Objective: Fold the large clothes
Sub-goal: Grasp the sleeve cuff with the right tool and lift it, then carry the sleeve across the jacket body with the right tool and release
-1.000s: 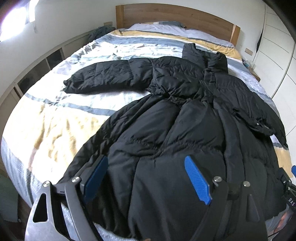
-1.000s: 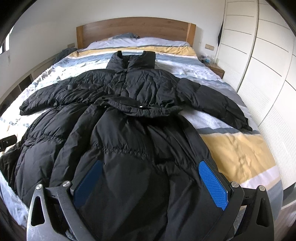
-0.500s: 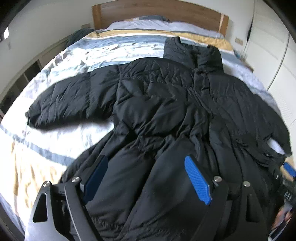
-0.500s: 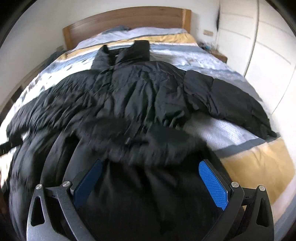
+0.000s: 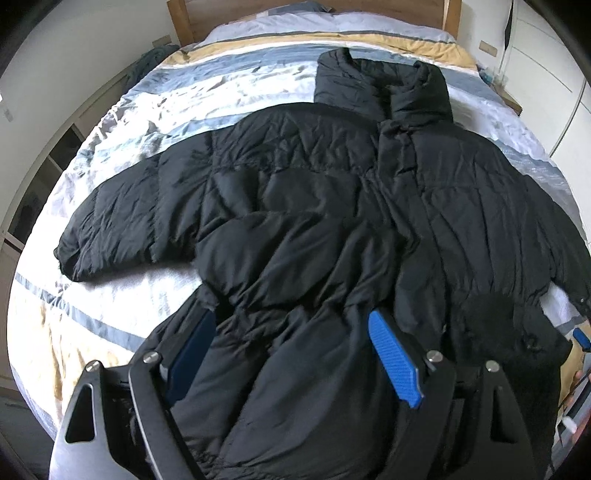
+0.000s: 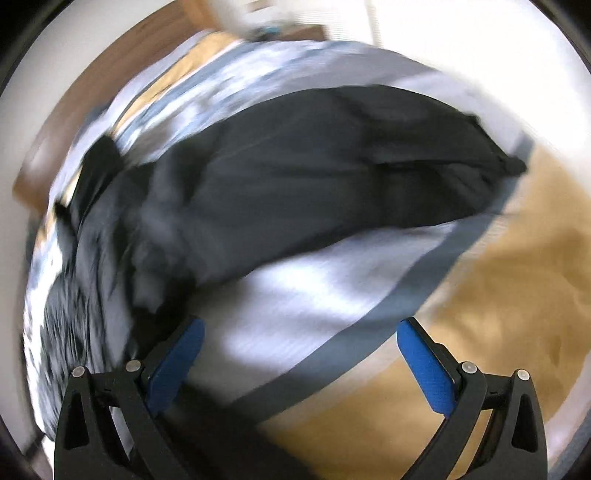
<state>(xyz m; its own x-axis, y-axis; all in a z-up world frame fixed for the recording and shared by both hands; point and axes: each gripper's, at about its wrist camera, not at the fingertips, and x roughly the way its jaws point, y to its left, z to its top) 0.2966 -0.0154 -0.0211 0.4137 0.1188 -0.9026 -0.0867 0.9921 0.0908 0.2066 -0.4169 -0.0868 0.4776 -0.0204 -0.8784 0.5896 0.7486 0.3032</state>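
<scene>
Two grippers frame the nearest part of each view: the left gripper (image 5: 291,354) has its blue-padded jaws spread wide with the lower part of the black puffer coat (image 5: 332,229) bulging up between them, nothing pinched, and the right gripper (image 6: 299,358) is equally wide apart over bare bedding, clear of the coat. That coat lies front up on the striped duvet (image 5: 66,325), its hem at the near edge by the left gripper, its body filling the middle of the bed and its collar (image 5: 384,85) standing up toward the far end. One sleeve (image 5: 122,221) stretches out flat to the left, with open duvet in front of and behind it; the other sleeve (image 6: 369,155) runs out toward the right side, ending close to the mattress edge, with a broad white, grey and yellow stretch of cover free between it and the right gripper. Beyond the collar come pillows and the wooden headboard (image 5: 177,22), cut off by the top of the frame. A low shelf unit (image 5: 44,173) lines the left wall (its contents too dark to make out). Most of the right wrist view is smeared by motion, so seams and fastenings there cannot be read, and no writing or label is legible anywhere.
</scene>
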